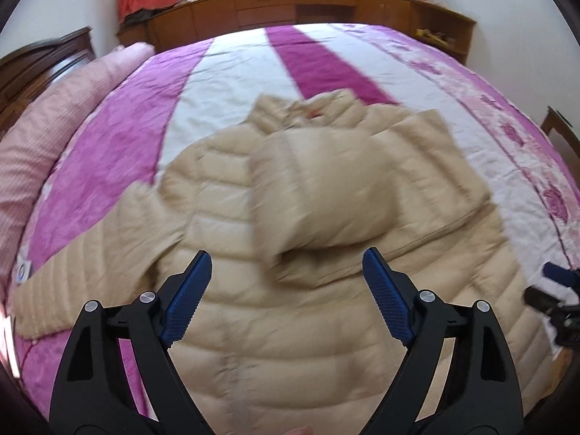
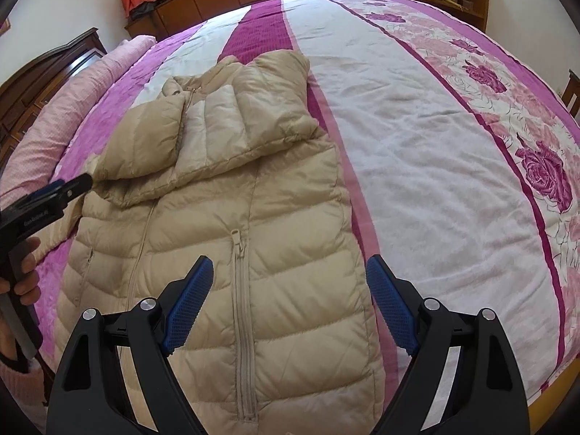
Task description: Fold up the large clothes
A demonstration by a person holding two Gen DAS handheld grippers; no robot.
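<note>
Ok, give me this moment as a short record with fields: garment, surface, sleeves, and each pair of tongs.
garment: beige puffer jacket, front up, zipped
surface: purple and white floral bedspread
sleeves: right-hand sleeve folded across the chest; the other sleeve lies out to the side
left tongs: open, above the jacket, holding nothing
right tongs: open, above the jacket's lower part, holding nothing

A beige down jacket (image 2: 232, 224) lies front-up on a bedspread (image 2: 417, 152) striped in purple and white with a rose border; its right sleeve (image 2: 261, 108) is folded across the chest, and another puffy fold (image 2: 141, 145) overlaps it at the left; the right gripper (image 2: 289, 293) hangs spread wide over the pocket zipper (image 2: 241, 326); the left gripper (image 2: 78, 184) reaches in from the left edge, its tips at the jacket's left side.
</note>
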